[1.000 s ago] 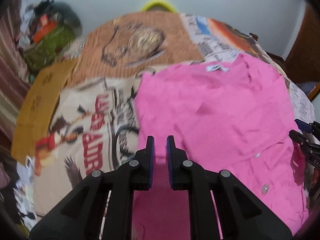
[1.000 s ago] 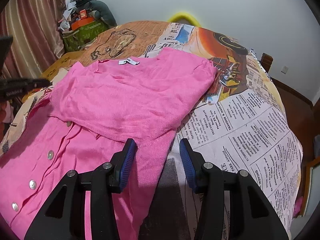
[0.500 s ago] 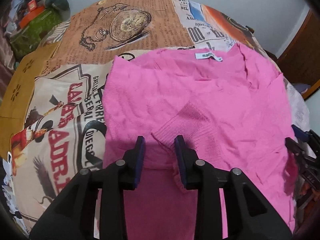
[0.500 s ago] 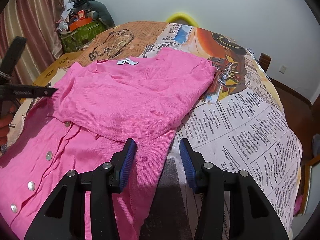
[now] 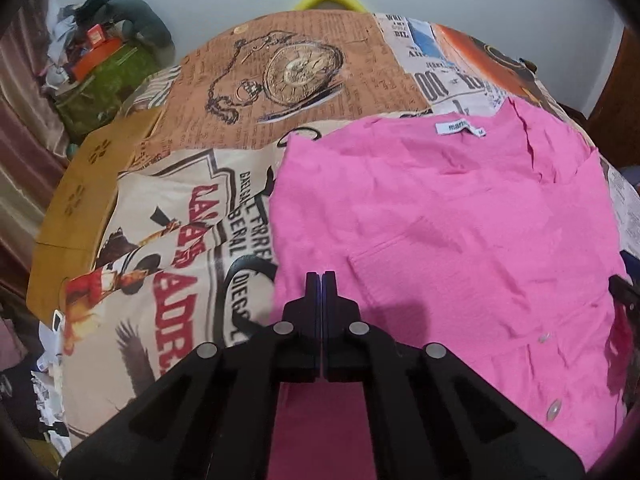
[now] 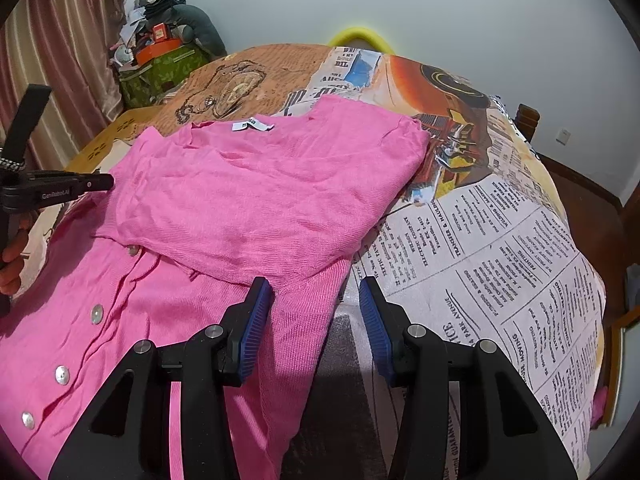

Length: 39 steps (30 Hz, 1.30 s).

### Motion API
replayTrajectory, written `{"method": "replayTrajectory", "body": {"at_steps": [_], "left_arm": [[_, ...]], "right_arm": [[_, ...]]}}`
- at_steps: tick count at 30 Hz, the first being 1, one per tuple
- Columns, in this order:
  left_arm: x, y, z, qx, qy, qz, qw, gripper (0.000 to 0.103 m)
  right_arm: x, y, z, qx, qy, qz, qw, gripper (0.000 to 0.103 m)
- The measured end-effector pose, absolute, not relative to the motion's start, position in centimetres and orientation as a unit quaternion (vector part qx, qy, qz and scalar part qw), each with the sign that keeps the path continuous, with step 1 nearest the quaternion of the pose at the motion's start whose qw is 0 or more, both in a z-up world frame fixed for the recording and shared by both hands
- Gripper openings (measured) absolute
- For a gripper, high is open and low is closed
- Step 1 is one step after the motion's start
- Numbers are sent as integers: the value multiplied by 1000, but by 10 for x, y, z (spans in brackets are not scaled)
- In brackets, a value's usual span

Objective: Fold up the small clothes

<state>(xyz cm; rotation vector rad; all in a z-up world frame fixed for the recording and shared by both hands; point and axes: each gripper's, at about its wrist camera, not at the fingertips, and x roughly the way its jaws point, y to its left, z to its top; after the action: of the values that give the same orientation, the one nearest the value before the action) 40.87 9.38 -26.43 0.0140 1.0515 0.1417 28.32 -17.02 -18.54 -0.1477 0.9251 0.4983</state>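
On the printed cloth that covers the counter (image 6: 500, 240) lies a pink cardigan (image 6: 248, 200), spread flat with its white neck label (image 6: 252, 125) at the far side and its pearly buttons (image 6: 96, 314) running down the near left part. Its upper half is folded, a sleeve laid across the body with the ribbed cuff (image 5: 384, 256) showing in the left wrist view.

The left tool (image 5: 321, 280) hangs just above the cardigan's left edge, near the cuff. Its jaws are pressed together with nothing visible between them, so it holds no fabric. From the right wrist view this same tool (image 6: 102, 182) appears at the far left, its tip at the garment's left edge, with the person's fingers (image 6: 12, 264) around its handle.

The right tool (image 6: 316, 312) stands at the cardigan's near right edge. Its jaws are parted to a middling width, the blue pads (image 6: 256, 328) facing each other. The left pad sits over the pink knit and the right pad over the bare cloth, so the garment's right edge runs between them, but neither pad presses on it.

Beyond the cardigan the cloth shows a pocket watch print (image 5: 296, 72) and newspaper columns (image 6: 520, 264). A yellow curved rim (image 6: 358, 38) peeks over the far edge of the counter. In the left corner of the room a pile of boxes and bags (image 6: 164, 56) stands beside a striped curtain (image 6: 56, 52), against a pale wall (image 6: 480, 12).
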Motion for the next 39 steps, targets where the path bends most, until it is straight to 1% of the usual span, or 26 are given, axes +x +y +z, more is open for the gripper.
{"method": "replayTrajectory", "body": {"at_steps": [2,3,4,5,6,7,9,11,14,17,20,24,33,36,39], "left_arm": [[401,96,-259,2,498,61,865,3],[395,97,-255,2,496,59,866,8],[390,97,-251,3,493,56,868,10],[384,97,-245,4,489,51,871,16],[376,97,-240,6,484,48,874,24],[370,97,-235,8,481,46,876,29],[354,99,-223,11,473,40,880,44],[339,101,-214,12,468,38,883,53],[313,104,-199,14,461,40,886,60],[288,110,-191,3,462,39,886,69],[268,114,-190,-16,472,33,881,69],[244,122,-201,-41,492,26,869,69],[226,113,-240,-47,537,11,842,69],[225,110,-254,-62,555,3,830,69],[224,110,-259,-82,555,0,828,68]], "right_arm": [[283,-169,-184,-74,443,234,863,43],[282,-169,-182,-75,444,232,862,43],[281,-170,-179,-76,447,230,861,43],[279,-170,-177,-75,448,229,861,43],[277,-171,-173,-73,449,228,861,43],[273,-173,-168,-68,448,230,861,43],[265,-176,-159,-65,445,232,862,43],[255,-179,-148,-71,440,231,865,43],[239,-184,-134,-75,434,230,868,43],[222,-190,-121,-69,430,229,870,47],[204,-195,-113,-66,427,229,872,51],[183,-199,-114,-58,432,228,871,59],[154,-201,-158,-32,499,230,835,59],[152,-200,-170,-36,512,230,827,59],[151,-197,-177,-33,523,234,819,59]]}}
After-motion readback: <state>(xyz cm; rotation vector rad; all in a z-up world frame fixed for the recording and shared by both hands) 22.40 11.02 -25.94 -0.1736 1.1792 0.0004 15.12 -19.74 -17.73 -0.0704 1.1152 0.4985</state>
